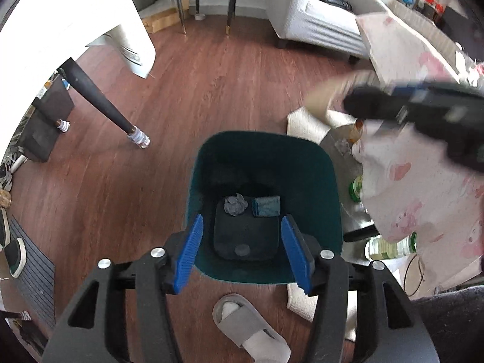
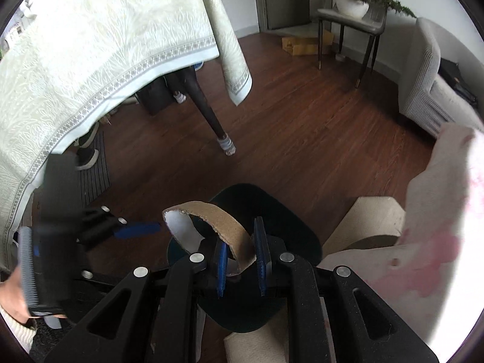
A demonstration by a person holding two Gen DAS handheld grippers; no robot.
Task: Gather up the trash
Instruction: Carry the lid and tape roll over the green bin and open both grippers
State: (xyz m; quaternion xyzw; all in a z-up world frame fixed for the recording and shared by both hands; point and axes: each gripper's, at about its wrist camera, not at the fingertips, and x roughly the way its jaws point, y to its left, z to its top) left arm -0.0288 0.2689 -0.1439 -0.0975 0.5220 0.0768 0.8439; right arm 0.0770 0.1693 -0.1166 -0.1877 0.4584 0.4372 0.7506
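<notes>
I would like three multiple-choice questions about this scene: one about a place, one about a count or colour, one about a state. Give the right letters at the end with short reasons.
1. Where does the trash bin stand?
A. on the wooden floor
B. on the chair
C. on the table

2. How many items lie at the bottom of the bin?
A. none
B. two
C. five

3. What is the state of the right gripper?
A. open and empty
B. shut on a cardboard strip
C. shut on a slipper

Answers:
1. A, the floor boards surround the green bin.
2. B, a grey crumpled wad and a small teal roll lie side by side at its bottom.
3. B, the curled cardboard strip is pinched between its blue pads, above the bin.
</notes>
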